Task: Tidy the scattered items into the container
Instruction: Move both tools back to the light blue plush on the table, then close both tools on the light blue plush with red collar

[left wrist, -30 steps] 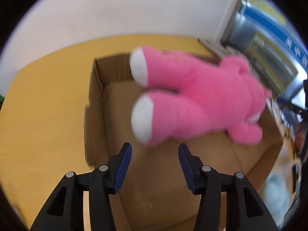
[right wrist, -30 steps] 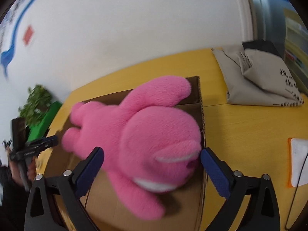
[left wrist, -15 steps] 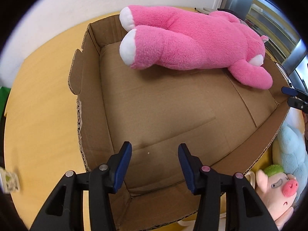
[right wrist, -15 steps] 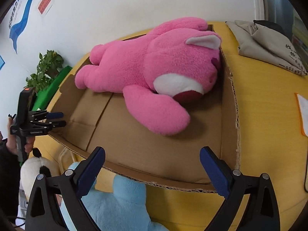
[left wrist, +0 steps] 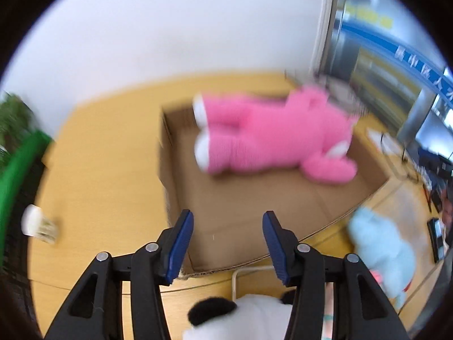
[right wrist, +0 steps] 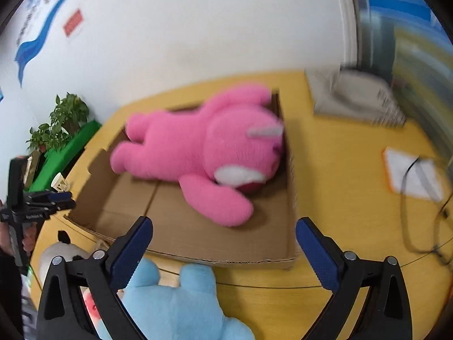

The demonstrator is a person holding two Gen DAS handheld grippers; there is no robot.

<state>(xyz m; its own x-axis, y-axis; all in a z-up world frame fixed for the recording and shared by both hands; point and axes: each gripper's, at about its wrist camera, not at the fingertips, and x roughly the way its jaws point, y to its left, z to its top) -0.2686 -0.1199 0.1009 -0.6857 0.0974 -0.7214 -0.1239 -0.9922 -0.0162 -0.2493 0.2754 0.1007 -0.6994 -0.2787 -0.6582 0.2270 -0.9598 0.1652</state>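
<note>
A big pink plush bear [left wrist: 271, 138] [right wrist: 203, 147] lies on its side inside the open cardboard box [left wrist: 254, 209] [right wrist: 198, 235] on the yellow table. My left gripper [left wrist: 228, 243] is open and empty, above the box's near edge. My right gripper [right wrist: 223, 249] is wide open and empty, above the box's near edge. A light blue plush [right wrist: 175, 303] [left wrist: 379, 249] lies on the table just in front of the box. A white and black plush [left wrist: 240, 320] [right wrist: 59, 255] lies beside it, under the left gripper.
A folded grey bag [right wrist: 356, 99] lies at the table's far right. A white sheet with an orange edge and a black cable [right wrist: 413, 175] lie at right. A green crate with a plant [right wrist: 59, 141] stands at left, with a small white cup [left wrist: 36, 223] near it.
Both grippers have pulled back and up from the box, leaving the pink bear lying in it. The blue plush and the white and black plush have come into view below.
</note>
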